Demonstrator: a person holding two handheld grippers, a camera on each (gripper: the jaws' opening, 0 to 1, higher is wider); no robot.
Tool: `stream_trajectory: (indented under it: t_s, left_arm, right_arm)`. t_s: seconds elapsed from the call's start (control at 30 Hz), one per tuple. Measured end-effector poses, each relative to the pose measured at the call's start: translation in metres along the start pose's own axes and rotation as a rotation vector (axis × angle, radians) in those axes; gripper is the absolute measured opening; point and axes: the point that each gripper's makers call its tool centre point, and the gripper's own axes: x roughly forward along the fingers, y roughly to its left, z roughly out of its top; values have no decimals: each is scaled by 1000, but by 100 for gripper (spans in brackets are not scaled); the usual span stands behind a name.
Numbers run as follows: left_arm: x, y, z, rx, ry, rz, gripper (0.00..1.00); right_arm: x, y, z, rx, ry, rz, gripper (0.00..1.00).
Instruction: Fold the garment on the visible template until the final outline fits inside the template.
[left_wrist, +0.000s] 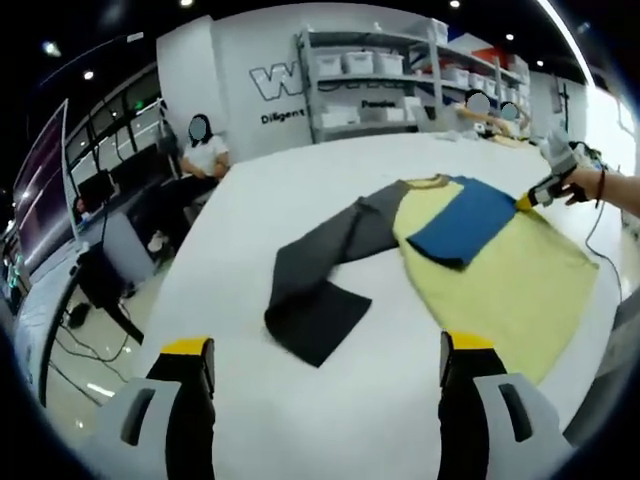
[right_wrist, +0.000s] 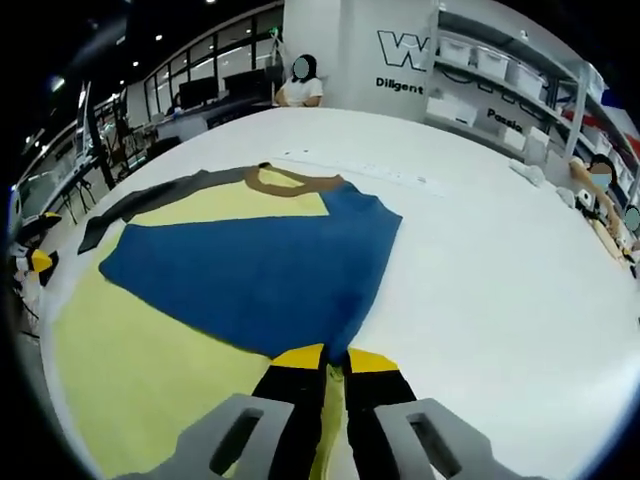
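Right gripper (right_wrist: 335, 362) clamps garment (right_wrist: 240, 270) edge; collar faces away.

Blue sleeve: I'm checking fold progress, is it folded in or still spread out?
Folded in: the blue sleeve lies across the yellow body. The grey sleeve is spread on the table.

A yellow garment (left_wrist: 500, 265) with a grey sleeve (left_wrist: 320, 275) and a folded-over blue sleeve (left_wrist: 460, 225) lies on a white table (left_wrist: 300, 400). The left gripper (left_wrist: 325, 365) hovers with jaws apart. The right gripper (left_wrist: 530, 197) pinches the blue sleeve's edge.
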Motion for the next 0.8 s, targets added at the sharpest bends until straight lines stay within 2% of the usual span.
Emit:
stream_trajectory:
  t_s: [0.13,0.43,0.63,0.73,0.8]
  left_arm:
    - [4,4,4,-18,-23,6,87]
    - [10,9,2,-4,-1,14,85]
    - [12,12,1,-3,5,23,84]
    - [16,15,0,-2,11,25,81]
    - [17,18,-1,-2,16,30,79]
  right_arm:
    - [-1,-6,-2,32,5,3,0]
    - [-8,-17,-7,52,15,-5,0]
    - [-10,-15,-7,44,13,-11,1]
    - [-10,-15,-5,42,-1,-11,12]
    - [-11,-12,-1,133,-36,4,31]
